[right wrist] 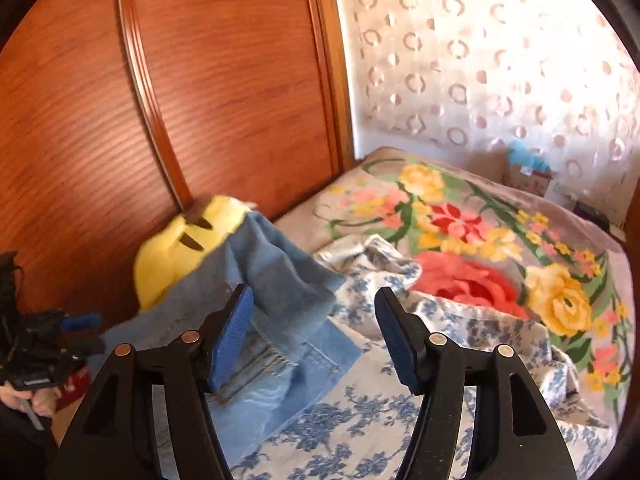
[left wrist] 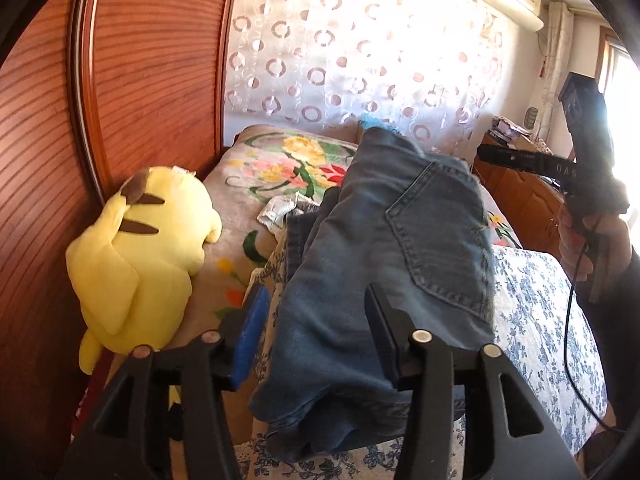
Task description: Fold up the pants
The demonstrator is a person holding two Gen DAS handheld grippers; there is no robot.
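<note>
Here the blue denim jeans [left wrist: 372,264] lie bunched on the bed, back pocket up, on the blue-flowered white quilt [left wrist: 540,312] that covers its near end. They look partly folded, one layer doubled over another, so I judge the fold is under way rather than finished.

The left tool [left wrist: 316,340] hovers at the near end of the jeans with its jaws apart; denim shows between the pads, but they do not press on it, so it reads as let go, not gripped. The right tool [right wrist: 316,336] also stands apart, with a corner of the jeans beside its left pad and nothing pinched. Seen from the left side, the person's hand [left wrist: 588,240] holds it up off the cloth.

Beyond the quilt lies a bright floral blanket [right wrist: 480,236]. A yellow plush toy [left wrist: 140,248] leans against the wooden headboard [left wrist: 152,80], just beside the jeans. A circle-patterned sheer curtain [left wrist: 360,40] glows with daylight behind.
</note>
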